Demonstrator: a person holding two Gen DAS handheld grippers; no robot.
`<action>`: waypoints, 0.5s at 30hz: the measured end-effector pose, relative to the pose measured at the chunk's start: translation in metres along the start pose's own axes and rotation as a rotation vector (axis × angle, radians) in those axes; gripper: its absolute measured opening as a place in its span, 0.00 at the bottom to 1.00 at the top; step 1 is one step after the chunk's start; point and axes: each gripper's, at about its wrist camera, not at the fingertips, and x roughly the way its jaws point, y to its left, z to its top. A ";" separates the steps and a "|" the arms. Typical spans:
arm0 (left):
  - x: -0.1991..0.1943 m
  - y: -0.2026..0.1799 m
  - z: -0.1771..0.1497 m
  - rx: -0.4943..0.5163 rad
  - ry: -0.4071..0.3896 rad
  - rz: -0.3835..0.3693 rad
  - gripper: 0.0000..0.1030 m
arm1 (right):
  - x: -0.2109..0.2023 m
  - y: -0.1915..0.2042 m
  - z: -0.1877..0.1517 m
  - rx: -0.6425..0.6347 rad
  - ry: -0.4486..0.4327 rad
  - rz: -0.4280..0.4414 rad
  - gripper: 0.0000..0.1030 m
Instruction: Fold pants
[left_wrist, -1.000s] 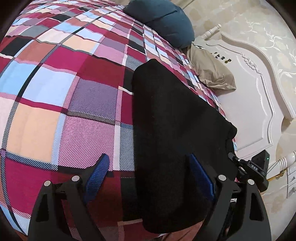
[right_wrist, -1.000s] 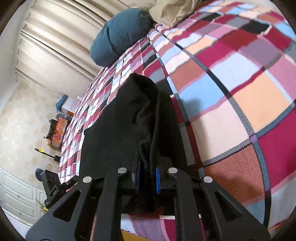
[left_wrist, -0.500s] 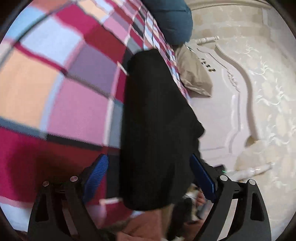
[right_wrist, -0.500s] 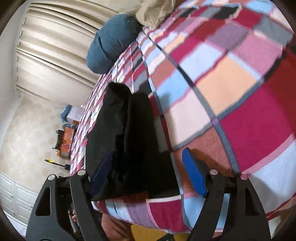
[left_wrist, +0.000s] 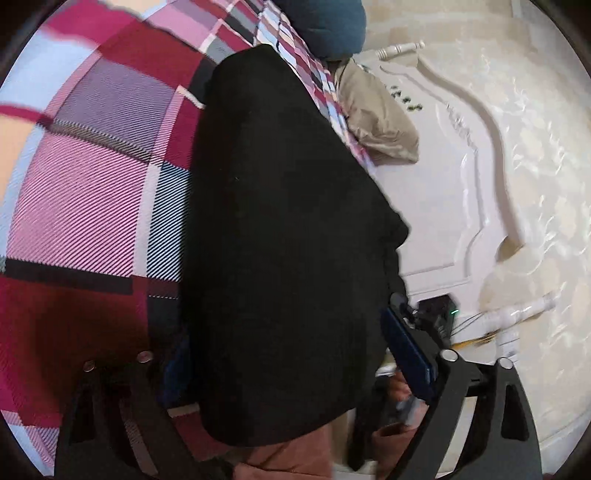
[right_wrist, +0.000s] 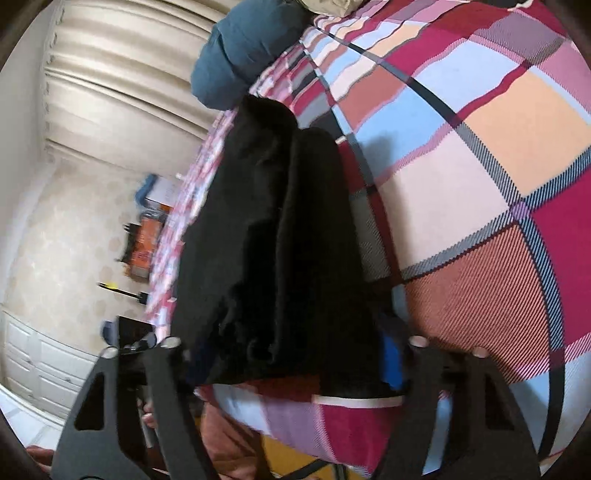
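The black pants lie folded into a long narrow stack on the plaid bed cover, near the bed's edge. My left gripper straddles the stack's near end. Its jaws are closing, with the cloth between them. The right pad stands just beside the cloth, and the left pad is mostly hidden behind it. In the right wrist view the pants show layered folds. My right gripper also straddles the near end, its jaws closing around the cloth. One blue pad shows at the cloth's right edge.
A dark teal pillow and a beige pillow lie at the head of the bed by the white headboard. Curtains, a white cabinet and floor clutter stand beyond the bed. A person's reddish-brown clothing is below.
My right gripper let go of the pants fold, opened wide and is now narrowing around the whole stack. The left gripper tilted down closer to the pants, and its jaws have come inward.
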 end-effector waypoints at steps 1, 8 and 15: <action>0.002 -0.003 -0.001 0.028 0.000 0.052 0.65 | -0.001 0.000 0.000 -0.006 -0.001 -0.009 0.53; -0.003 0.003 -0.003 0.003 -0.035 0.088 0.39 | -0.001 0.008 -0.005 -0.051 -0.010 -0.013 0.37; -0.011 0.002 -0.004 0.018 -0.067 0.099 0.31 | 0.002 0.026 -0.004 -0.091 -0.032 0.000 0.35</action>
